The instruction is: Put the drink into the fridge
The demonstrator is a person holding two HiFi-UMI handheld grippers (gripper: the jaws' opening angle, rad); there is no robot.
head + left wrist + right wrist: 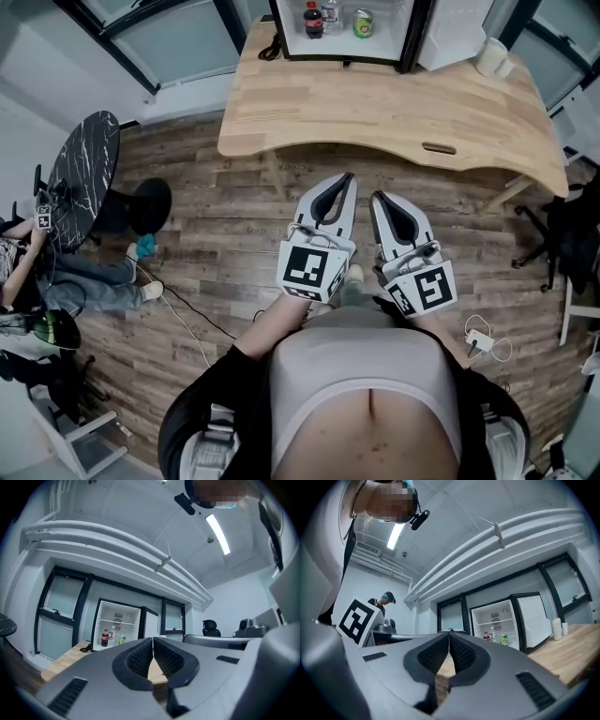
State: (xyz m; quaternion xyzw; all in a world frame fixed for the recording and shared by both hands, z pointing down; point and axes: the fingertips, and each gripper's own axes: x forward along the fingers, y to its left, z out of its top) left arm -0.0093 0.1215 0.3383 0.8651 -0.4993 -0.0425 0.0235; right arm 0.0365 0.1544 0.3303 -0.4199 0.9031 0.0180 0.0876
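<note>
A small fridge stands open at the far edge of the wooden table, its white door swung to the right. Inside are a cola bottle, a clear bottle and a green can. My left gripper and right gripper are held side by side close to my body, over the floor and short of the table. Both are shut with nothing between the pads. The fridge shows beyond the left gripper, and the fridge shows beyond the right gripper.
White cups sit at the table's far right corner. A round black marble table and a seated person are at the left. Cables and a plug lie on the wood floor at right, near an office chair.
</note>
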